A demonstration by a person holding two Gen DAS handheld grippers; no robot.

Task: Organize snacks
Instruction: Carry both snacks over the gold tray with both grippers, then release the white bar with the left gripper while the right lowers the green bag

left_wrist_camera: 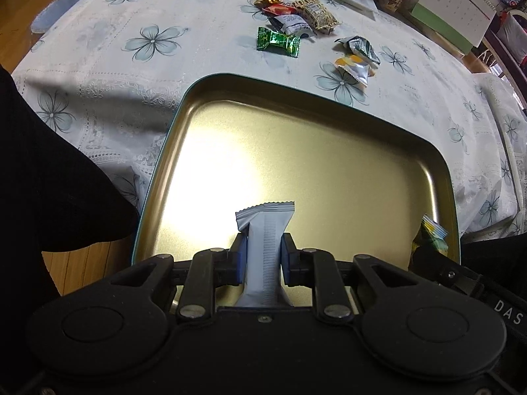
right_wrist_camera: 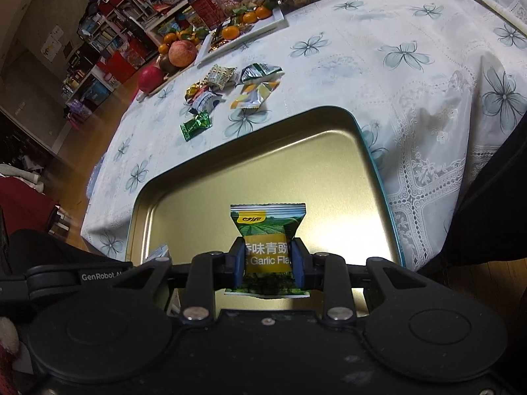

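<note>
Closest in the left wrist view is the left gripper point(left_wrist_camera: 263, 256), black with blue pads. Its jaws pinch a tall grey packet point(left_wrist_camera: 263, 253) around the middle. No words show on that packet. It stands upright over the near end of a gold tin tray point(left_wrist_camera: 329, 151) with a teal rim. At the right edge sits part of the other gripper, and the letters "DAS" can be read on it. A bit of a green and yellow packet point(left_wrist_camera: 431, 235) peeks in there too. Past the tray, loose snacks lie on a white tablecloth point(left_wrist_camera: 148, 75) with blue flowers: a green candy point(left_wrist_camera: 278, 42) nearest, a small pile of wrapped snacks point(left_wrist_camera: 296, 14) behind it, and two silver packets point(left_wrist_camera: 357, 57) to the right. A calendar point(left_wrist_camera: 461, 3) far back shows "02". This gripper points steeply down at the tray.

Closest in the right wrist view is the right gripper point(right_wrist_camera: 268, 263). Its jaws squeeze a green packet point(right_wrist_camera: 267, 247) with a yellow band. It reads "Garlic Fla" under some Chinese writing. This packet is also held over the gold tin tray point(right_wrist_camera: 296, 171). "GenRobot" is printed on the other gripper at the left. Beyond the tray lie the green candy point(right_wrist_camera: 195, 125) and other snacks point(right_wrist_camera: 230, 89). Oranges sit on a white plate point(right_wrist_camera: 276, 19). This gripper tilts down too, less steeply.
</note>
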